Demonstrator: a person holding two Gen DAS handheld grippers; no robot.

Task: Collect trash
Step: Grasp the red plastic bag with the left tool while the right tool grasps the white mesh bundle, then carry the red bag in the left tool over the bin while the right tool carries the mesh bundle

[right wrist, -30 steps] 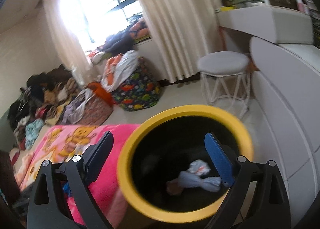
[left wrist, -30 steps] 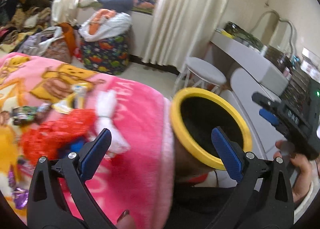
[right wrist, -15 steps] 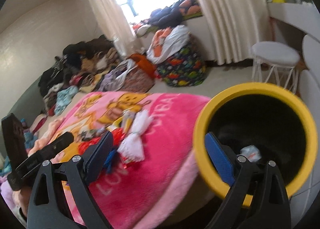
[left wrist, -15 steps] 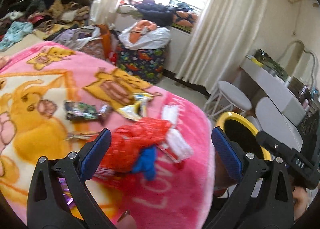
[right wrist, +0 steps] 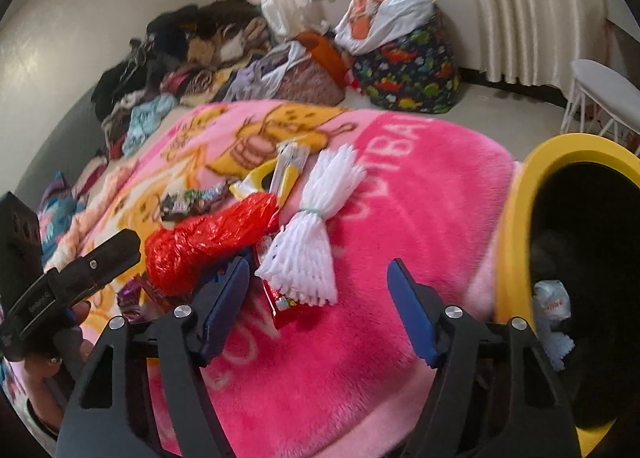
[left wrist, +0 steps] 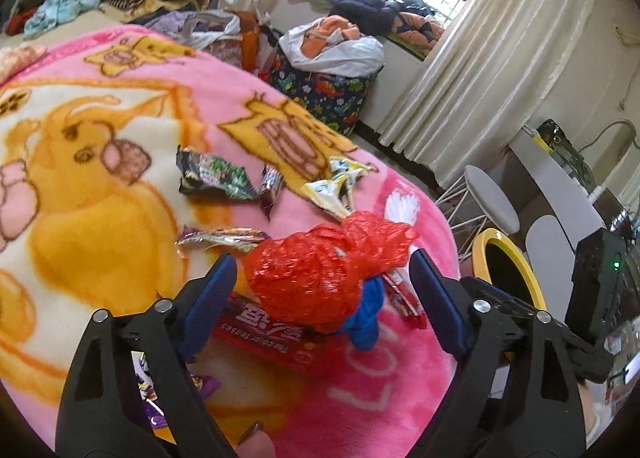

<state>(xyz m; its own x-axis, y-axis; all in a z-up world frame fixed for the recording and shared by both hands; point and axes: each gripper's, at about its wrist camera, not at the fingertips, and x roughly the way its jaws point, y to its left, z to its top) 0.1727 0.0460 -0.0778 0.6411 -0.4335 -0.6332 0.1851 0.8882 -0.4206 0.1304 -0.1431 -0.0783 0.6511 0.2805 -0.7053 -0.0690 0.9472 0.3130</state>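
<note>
Swinging away from the yellow-rimmed bin over the last second, both my grippers now face the pink blanket (left wrist: 120, 186) on the bed, and the trash has come in close. At the left of the left wrist view lie a dark green wrapper (left wrist: 214, 177) and a purple foil wrapper (left wrist: 224, 237). My left gripper (left wrist: 322, 308) hovers low with its fingers (left wrist: 208, 302) spread wide, empty, framing the crumpled red plastic bag (left wrist: 324, 278) at the frame's middle; a blue scrap (left wrist: 366, 322) and a flat red packet (left wrist: 264, 332) sit under the bag. The bin (left wrist: 516, 270) stands at the right, beside the bed edge.

In the right wrist view, my left hand (right wrist: 48, 342) grips its handle at lower left. The red bag (right wrist: 208, 236) lies left of centre, touching a white tassel bundle (right wrist: 316, 226). My right gripper (right wrist: 320, 310) hangs level over the blanket, fingers (right wrist: 410, 312) wide apart, holding nothing. The bin (right wrist: 516, 234) fills the right edge, with white crumpled trash (right wrist: 554, 304) inside.
</note>
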